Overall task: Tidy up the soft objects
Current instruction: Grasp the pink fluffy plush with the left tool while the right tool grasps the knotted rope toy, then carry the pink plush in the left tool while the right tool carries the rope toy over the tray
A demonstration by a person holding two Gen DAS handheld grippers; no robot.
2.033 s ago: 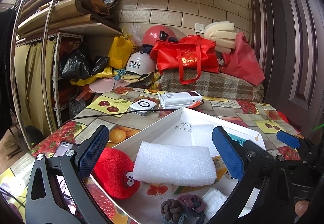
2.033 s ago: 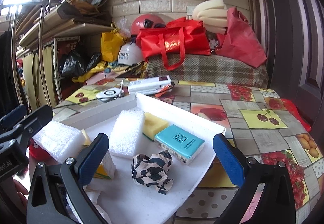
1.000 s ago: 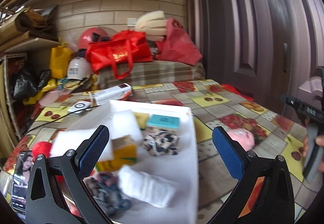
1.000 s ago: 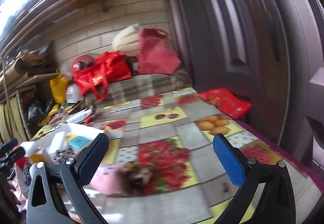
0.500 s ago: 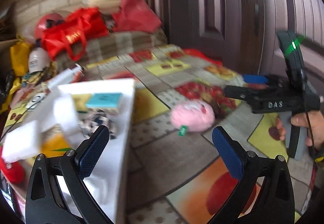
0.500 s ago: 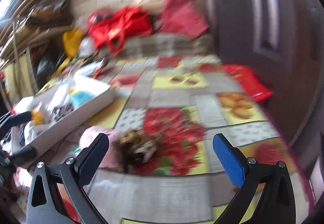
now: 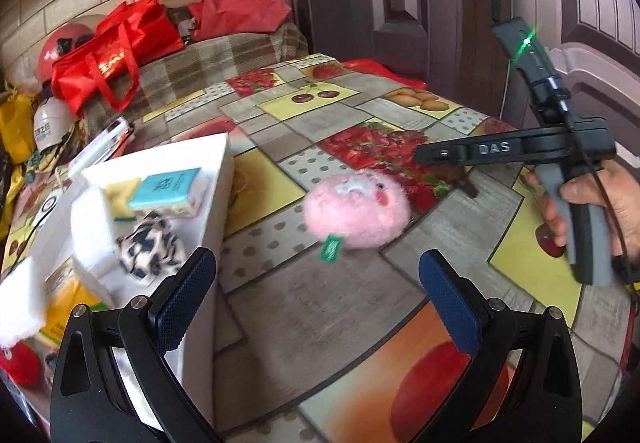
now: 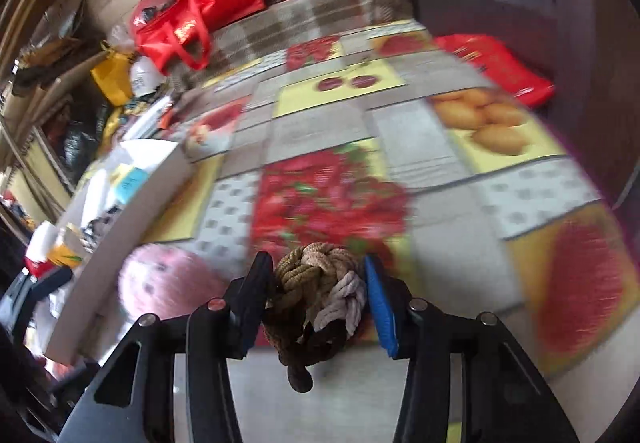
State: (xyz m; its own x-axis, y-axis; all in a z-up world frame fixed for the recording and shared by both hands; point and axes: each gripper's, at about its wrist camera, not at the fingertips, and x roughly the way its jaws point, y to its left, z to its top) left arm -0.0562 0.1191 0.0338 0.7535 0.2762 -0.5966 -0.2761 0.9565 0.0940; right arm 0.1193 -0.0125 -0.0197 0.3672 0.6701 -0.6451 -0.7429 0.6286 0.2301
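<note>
A pink plush ball (image 7: 357, 209) with a green tag lies on the fruit-print tablecloth, right of the white tray (image 7: 218, 179); it also shows in the right wrist view (image 8: 170, 281). My left gripper (image 7: 316, 299) is open and empty, just short of the plush. My right gripper (image 8: 316, 293) is shut on a brown and white knotted rope ball (image 8: 316, 295), right of the pink plush. From the left wrist view the right gripper (image 7: 444, 157) reaches in just behind the plush. The tray holds a blue tissue pack (image 7: 166, 185), a spotted cloth (image 7: 148, 245) and white foam blocks (image 7: 90, 225).
Red bags (image 7: 120, 47), helmets and foam lie on a plaid-covered pile at the table's far end. A dark door (image 7: 400, 3) stands close on the right. A red plush (image 7: 16, 363) sits left of the tray. A red packet (image 8: 496, 67) lies at the table's right edge.
Both grippers swung right from the tray to the pink plush area. My right gripper has come down and closed on the rope ball that lay beside the plush.
</note>
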